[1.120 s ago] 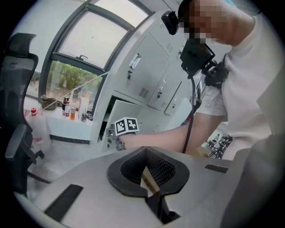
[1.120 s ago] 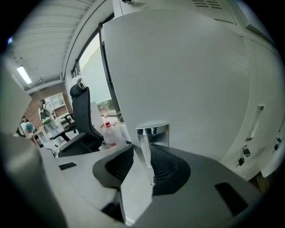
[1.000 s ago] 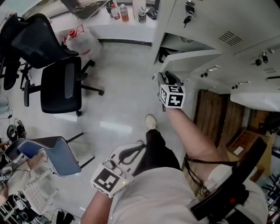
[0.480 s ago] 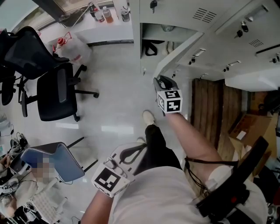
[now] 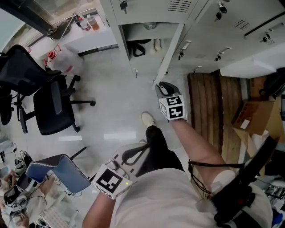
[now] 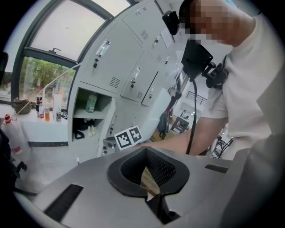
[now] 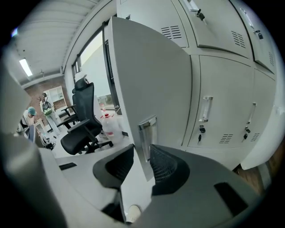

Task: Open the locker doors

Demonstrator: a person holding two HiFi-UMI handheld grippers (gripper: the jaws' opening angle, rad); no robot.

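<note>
The grey locker door (image 5: 171, 50) stands swung out, edge-on from above, and the open compartment (image 5: 145, 41) behind it shows a shelf with dark things inside. My right gripper (image 5: 161, 87) is at the door's free edge. In the right gripper view the door (image 7: 151, 80) runs between the two pads, just below its metal handle recess (image 7: 147, 136), and the gripper (image 7: 143, 162) is shut on that edge. My left gripper (image 5: 131, 156) hangs low by the person's body, away from the lockers. Its pads (image 6: 160, 171) meet with nothing between them.
Closed locker doors with keys (image 5: 219, 12) run to the right of the open one. A wooden pallet (image 5: 218, 107) and a cardboard box (image 5: 251, 116) lie on the right. A black office chair (image 5: 51, 104), a blue chair (image 5: 62, 171) and a plastic jug (image 5: 62, 60) are on the left.
The locker door has swung further out with my right gripper on its edge, and more of the compartment shows. The head view has turned. My left gripper has stayed put.
</note>
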